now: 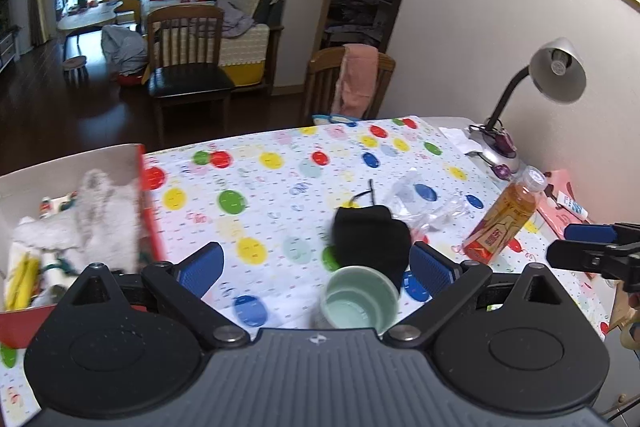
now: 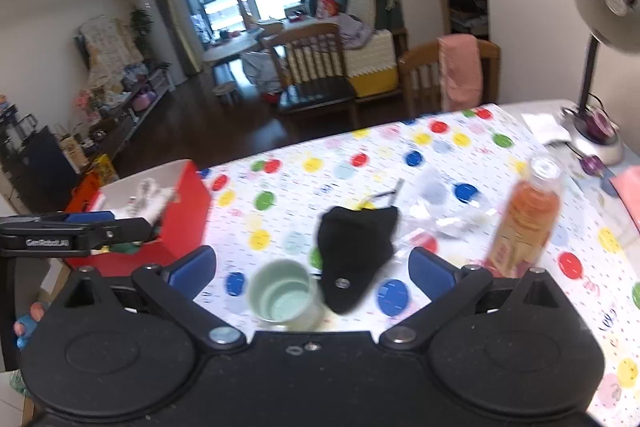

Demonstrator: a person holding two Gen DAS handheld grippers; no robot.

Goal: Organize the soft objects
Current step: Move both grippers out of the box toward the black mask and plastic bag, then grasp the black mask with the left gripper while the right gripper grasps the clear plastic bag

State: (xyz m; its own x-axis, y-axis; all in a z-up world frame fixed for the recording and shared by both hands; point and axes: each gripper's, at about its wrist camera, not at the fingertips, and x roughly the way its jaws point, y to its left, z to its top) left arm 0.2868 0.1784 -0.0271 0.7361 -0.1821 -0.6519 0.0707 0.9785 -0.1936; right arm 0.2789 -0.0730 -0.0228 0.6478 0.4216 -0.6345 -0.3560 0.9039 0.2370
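I see the black cloth pouch [image 2: 356, 255] on the dotted table [image 2: 520, 147] at twelve o'clock from my right gripper [image 2: 312, 267], long axis pointing away; both grippers gape empty; the left gripper [image 1: 316, 263] has it toward one o'clock, similarly near.

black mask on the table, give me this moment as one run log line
left hand-held gripper: open, empty | right hand-held gripper: open, empty | black mask: on table beside green cup | red box: holds white plush

A home living-dining room: sofa [image 1: 244, 11], wooden chairs [image 1: 188, 55], spotted tablecloth [image 1: 280, 187], desk lamp [image 1: 556, 75].
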